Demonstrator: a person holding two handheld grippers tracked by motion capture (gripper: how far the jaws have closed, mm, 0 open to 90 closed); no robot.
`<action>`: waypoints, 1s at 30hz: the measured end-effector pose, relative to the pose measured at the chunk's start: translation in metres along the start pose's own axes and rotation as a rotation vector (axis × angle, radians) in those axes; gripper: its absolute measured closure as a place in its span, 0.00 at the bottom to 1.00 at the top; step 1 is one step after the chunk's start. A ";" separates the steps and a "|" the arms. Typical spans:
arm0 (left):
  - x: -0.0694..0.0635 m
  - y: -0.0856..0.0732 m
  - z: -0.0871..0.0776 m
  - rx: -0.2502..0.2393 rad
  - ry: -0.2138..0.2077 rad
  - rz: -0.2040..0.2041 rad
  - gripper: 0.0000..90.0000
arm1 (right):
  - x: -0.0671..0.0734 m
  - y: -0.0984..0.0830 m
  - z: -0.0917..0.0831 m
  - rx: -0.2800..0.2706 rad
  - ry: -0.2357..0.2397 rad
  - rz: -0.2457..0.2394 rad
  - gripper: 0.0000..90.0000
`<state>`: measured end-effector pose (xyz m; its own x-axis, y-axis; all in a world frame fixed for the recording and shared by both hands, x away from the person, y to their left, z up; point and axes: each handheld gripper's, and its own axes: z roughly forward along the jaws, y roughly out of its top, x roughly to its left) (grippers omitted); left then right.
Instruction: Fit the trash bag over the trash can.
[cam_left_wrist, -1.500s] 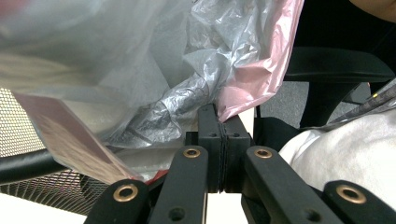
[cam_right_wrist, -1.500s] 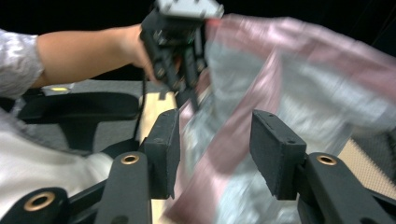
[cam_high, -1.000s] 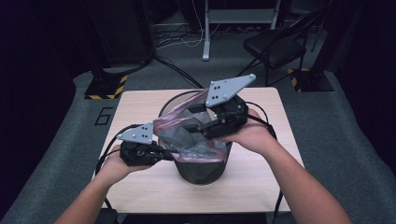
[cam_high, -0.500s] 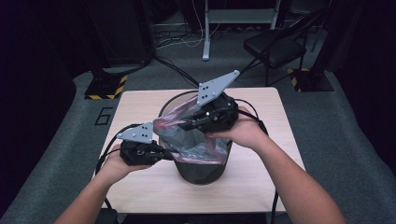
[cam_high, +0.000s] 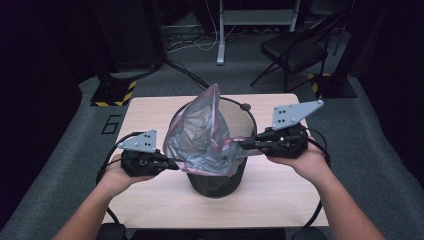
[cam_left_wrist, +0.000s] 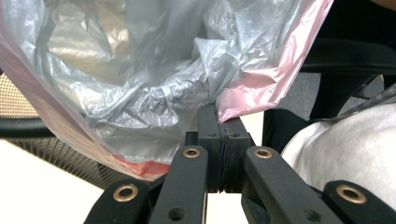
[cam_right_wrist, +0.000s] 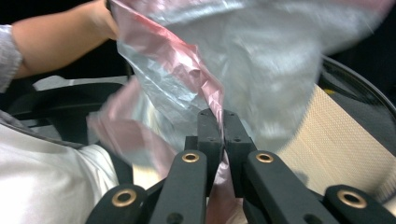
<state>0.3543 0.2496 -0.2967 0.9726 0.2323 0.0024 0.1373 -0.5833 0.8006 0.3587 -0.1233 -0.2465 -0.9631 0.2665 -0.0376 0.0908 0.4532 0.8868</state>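
**Hand-held grippers stretch bag mouth over mesh bin**

Hand-held gripper on the left (cam_high: 172, 163) is clamped on the pink hem of the plastic bag (cam_high: 202, 137), while the right hand-held gripper (cam_high: 248, 145), its jaws just closing, pinches the opposite hem. The bag hangs open above the black mesh bin (cam_high: 220, 182) on the tabletop (cam_high: 145, 112), only partly inside it. The thin film could tear or slip free if the two pull harder apart, and the far edge, standing loose, may miss the rim. Both forearms reach in low, hands level at either side of the bin, jaws pointing inward toward each other.
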 end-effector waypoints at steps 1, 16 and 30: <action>0.000 -0.001 -0.001 0.004 0.006 -0.001 0.99 | 0.000 -0.005 -0.003 -0.004 -0.015 0.008 0.98; 0.006 -0.016 -0.004 0.020 -0.008 -0.036 0.99 | -0.001 -0.064 0.000 0.015 0.016 0.145 0.98; 0.026 -0.023 0.000 0.014 0.035 -0.085 0.98 | -0.025 -0.081 0.007 0.000 -0.049 0.240 0.98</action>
<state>0.3770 0.2687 -0.3148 0.9504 0.3081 -0.0437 0.2216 -0.5714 0.7902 0.3768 -0.1607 -0.3205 -0.9007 0.4072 0.1516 0.3152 0.3722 0.8730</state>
